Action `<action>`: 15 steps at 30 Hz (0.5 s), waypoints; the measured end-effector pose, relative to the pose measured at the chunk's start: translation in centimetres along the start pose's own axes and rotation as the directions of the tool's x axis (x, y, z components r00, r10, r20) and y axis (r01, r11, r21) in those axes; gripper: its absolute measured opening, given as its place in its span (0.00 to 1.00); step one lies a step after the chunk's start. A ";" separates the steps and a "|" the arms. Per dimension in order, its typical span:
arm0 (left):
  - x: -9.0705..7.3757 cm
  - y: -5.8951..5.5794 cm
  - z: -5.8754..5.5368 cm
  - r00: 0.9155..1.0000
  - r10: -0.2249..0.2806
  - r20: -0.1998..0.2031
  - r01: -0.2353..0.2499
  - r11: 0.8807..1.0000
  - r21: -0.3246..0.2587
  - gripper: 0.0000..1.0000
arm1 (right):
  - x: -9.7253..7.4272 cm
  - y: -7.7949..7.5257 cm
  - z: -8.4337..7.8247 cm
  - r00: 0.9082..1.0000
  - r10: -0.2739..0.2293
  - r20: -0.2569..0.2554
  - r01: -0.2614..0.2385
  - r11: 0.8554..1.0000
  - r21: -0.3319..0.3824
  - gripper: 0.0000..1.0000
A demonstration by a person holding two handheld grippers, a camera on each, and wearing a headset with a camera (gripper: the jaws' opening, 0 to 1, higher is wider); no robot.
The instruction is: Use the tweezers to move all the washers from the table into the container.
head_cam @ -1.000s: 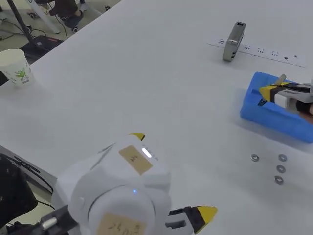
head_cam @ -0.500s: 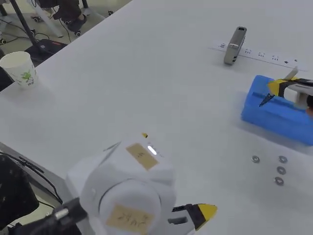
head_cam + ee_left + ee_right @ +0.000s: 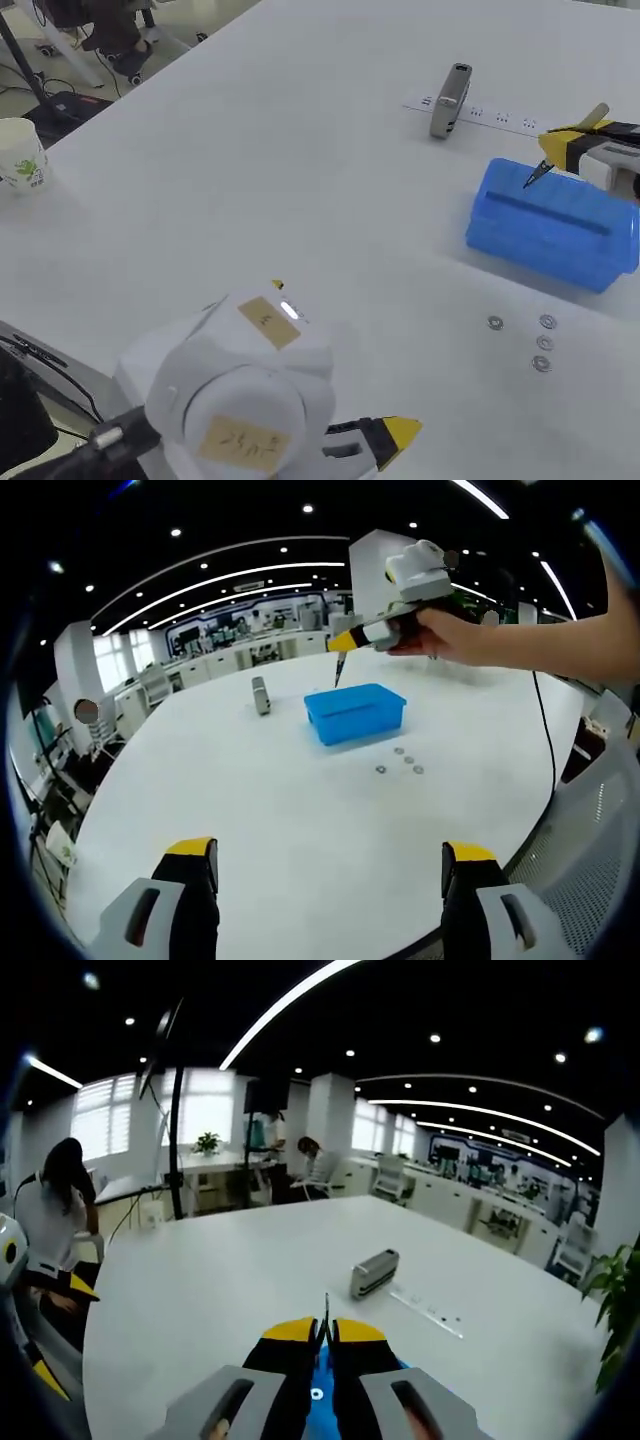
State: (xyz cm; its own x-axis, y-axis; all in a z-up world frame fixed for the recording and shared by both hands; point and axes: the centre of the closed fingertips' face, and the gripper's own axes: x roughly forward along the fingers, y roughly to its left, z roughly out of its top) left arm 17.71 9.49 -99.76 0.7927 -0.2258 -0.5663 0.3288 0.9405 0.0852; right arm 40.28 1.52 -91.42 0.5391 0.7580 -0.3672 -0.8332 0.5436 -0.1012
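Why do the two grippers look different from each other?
The left gripper has its jaws wide apart and holds nothing; the right gripper is shut on the tweezers. The left gripper is over bare table; the right gripper is up over the container, with the tweezers pointing down at it. Both grippers have yellow tips.
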 end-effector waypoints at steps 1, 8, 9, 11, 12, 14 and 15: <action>0.0 0.0 0.0 1.000 0.001 0.000 -0.001 1.000 0.002 0.95 | -0.1 0.1 0.1 1.000 0.002 0.001 -0.002 1.000 0.001 0.02; 0.0 0.0 0.0 1.000 0.006 -0.003 -0.006 1.000 0.009 0.95 | -1.0 1.6 -0.2 1.000 0.031 -0.006 -0.031 1.000 0.005 0.02; 0.0 0.1 0.0 1.000 0.010 0.000 -0.010 1.000 0.012 0.96 | -1.1 1.8 -0.2 0.999 0.035 -0.007 -0.035 0.999 0.007 0.02; 0.0 0.1 0.0 1.000 0.011 0.002 -0.011 1.000 0.009 0.96 | -1.3 2.2 -0.4 0.999 0.043 -0.009 -0.043 0.999 0.011 0.02; 0.0 0.1 0.0 1.000 0.012 0.001 -0.012 1.000 0.008 0.96 | -1.5 2.5 -0.5 0.999 0.044 -0.011 -0.044 0.999 0.010 0.02; -0.1 0.2 0.0 1.000 0.015 0.003 -0.015 1.000 0.012 0.96 | -1.7 2.9 -0.7 0.999 0.046 -0.012 -0.045 0.999 0.008 0.02; -0.1 0.2 0.0 1.000 0.016 0.004 -0.016 1.000 0.013 0.96 | -1.8 3.1 -0.8 0.999 0.047 -0.013 -0.047 0.999 0.011 0.02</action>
State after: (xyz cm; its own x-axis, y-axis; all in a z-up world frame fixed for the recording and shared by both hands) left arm 17.75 9.64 -99.67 0.7996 -0.2118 -0.5619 0.3226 0.9408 0.1045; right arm 36.62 1.53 -91.84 0.4973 0.7780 -0.3839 -0.8564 0.5112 -0.0733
